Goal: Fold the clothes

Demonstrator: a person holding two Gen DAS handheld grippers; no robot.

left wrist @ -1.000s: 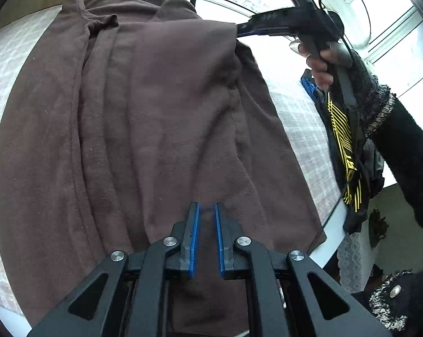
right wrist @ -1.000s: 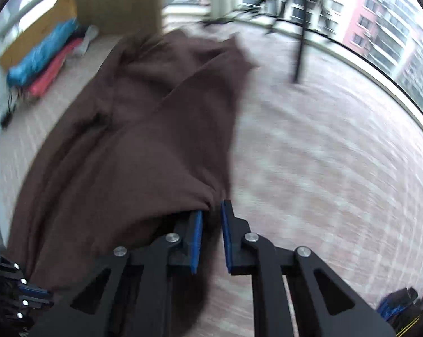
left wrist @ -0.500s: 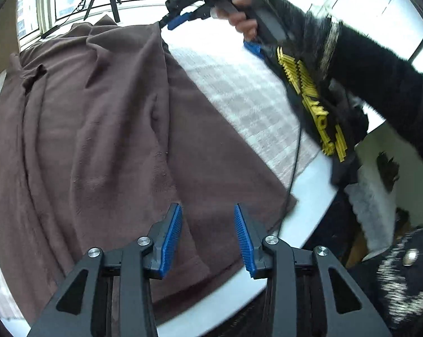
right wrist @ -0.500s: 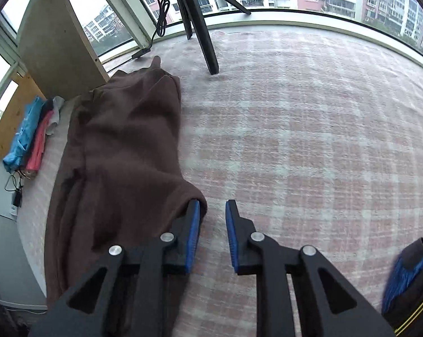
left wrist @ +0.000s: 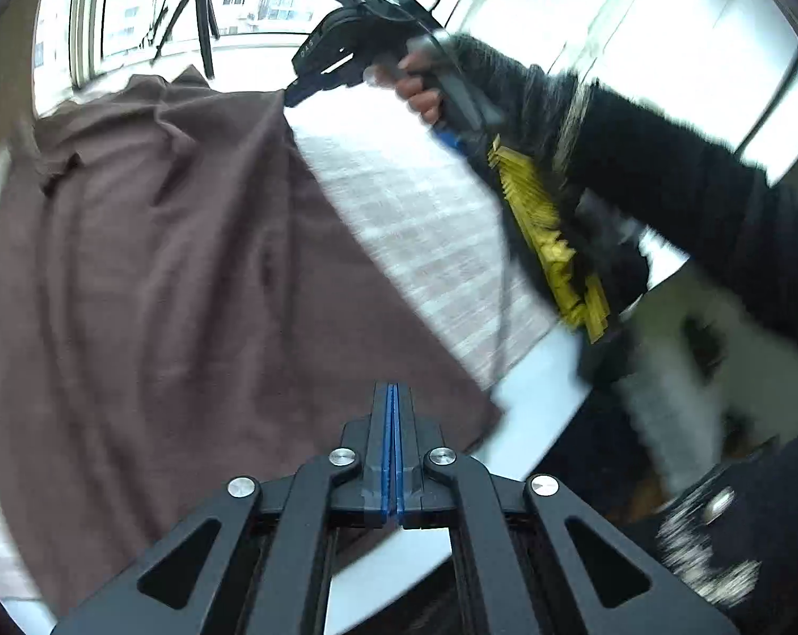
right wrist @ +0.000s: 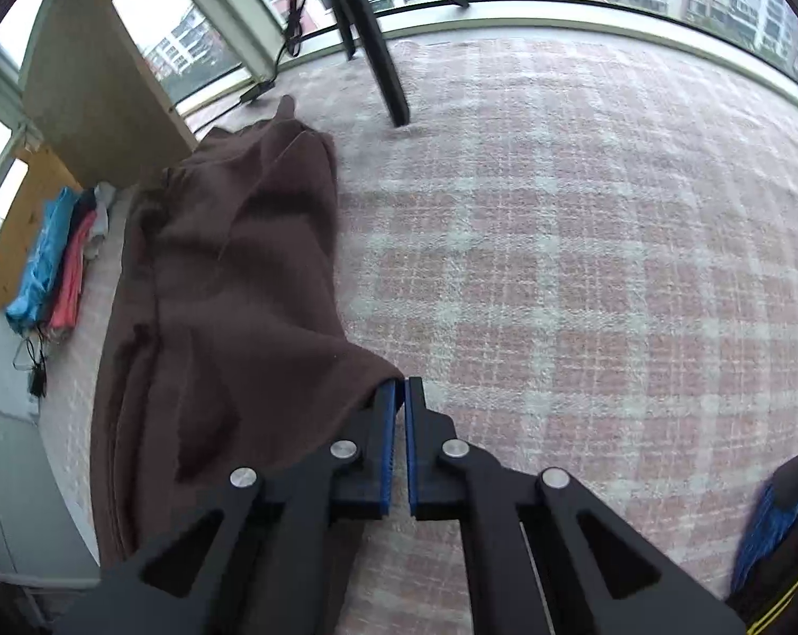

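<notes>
A brown fleece garment [left wrist: 161,264] lies spread on the checked tablecloth [left wrist: 415,222]. My left gripper [left wrist: 393,389] is shut, its blue pads together and its tips down in the cloth close to the near right corner. Across the cloth, my right gripper [left wrist: 293,98], held by a hand [left wrist: 420,90] in a black sleeve, pinches the far right corner. In the right wrist view the garment [right wrist: 229,291] rises to a point that runs between the pads of the right gripper [right wrist: 401,386], which is shut on it.
A black, yellow and blue pile of clothing [left wrist: 547,233] sits at the table's right edge [left wrist: 536,370], also seen as a clothing pile [right wrist: 769,529] at lower right. A tripod leg [right wrist: 378,53] stands on the tablecloth [right wrist: 558,264]. Blue and red clothes [right wrist: 55,264] lie far left.
Both pairs of jaws stood apart half a second ago and are now closed. My left gripper shifted right toward the garment's near corner. The right gripper now pinches the cloth corner.
</notes>
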